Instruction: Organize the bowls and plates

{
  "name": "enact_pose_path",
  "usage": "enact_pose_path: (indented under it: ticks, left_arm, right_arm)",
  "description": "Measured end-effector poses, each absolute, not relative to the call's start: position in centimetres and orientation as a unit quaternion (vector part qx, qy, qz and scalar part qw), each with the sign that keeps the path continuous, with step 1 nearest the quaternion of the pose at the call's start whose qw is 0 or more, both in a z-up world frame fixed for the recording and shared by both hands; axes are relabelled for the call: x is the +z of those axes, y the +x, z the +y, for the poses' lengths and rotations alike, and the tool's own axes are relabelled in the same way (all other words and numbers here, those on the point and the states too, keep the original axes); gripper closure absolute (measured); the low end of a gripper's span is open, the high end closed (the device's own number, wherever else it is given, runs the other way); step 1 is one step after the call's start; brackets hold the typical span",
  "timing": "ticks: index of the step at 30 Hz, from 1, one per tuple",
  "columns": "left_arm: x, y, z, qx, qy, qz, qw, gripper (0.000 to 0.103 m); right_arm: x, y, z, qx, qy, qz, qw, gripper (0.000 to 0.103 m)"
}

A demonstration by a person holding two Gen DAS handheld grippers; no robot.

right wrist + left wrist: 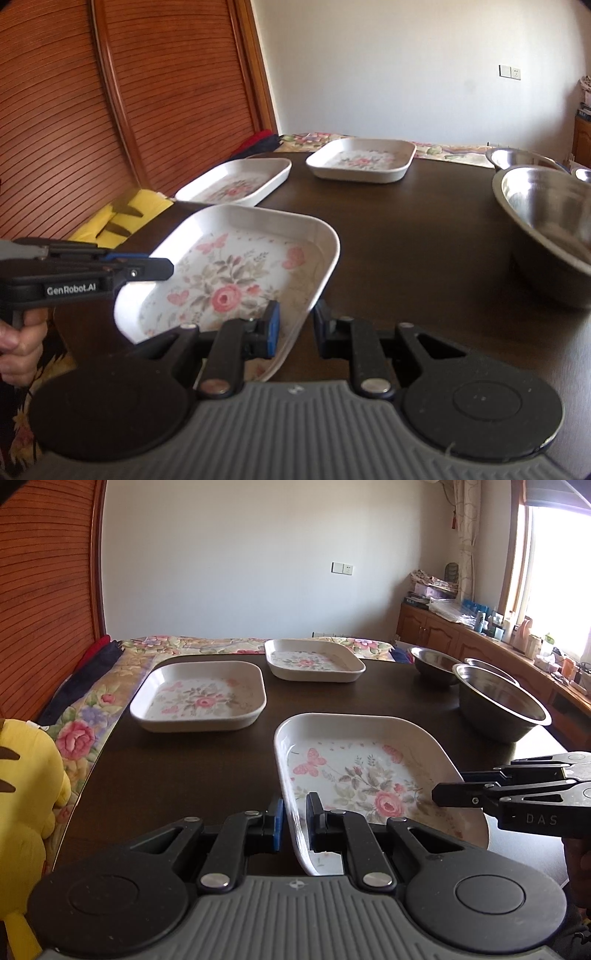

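Plate: floral, tilted above my table, held at two rims.
Left gripper: my pads pinch its near-left rim.
Right gripper: I straddle its right rim; whether I clamp it, I cannot tell.
Other plates: two, flat, farther back.
Bowls: steel, three, far right.

1. A white square melamine plate with a pink rose and butterfly print sat nearest, tilted, its near rim raised off the dark worktop.
2. A second white square floral plate lay flat at the left of the worktop.
3. A third white square floral plate lay flat at the far edge.
4. A large stainless steel bowl stood upright at the right; two smaller steel bowls stood just behind it.
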State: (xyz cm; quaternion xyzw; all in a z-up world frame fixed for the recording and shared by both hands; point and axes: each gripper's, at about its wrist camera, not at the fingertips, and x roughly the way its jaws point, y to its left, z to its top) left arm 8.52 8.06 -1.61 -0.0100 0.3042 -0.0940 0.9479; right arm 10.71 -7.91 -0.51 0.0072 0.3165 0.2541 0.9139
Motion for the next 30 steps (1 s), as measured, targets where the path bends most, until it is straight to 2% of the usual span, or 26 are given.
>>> enact_pose_path:
  ticks: [30]
  left_arm:
    - [-3.2, 7.8, 7.7, -0.086, -0.015, 0.32, 0.943, 0.09]
  right_arm:
    - [-1.0, 10.4, -8.2, 0.261, 0.013, 0.32, 0.911, 0.081]
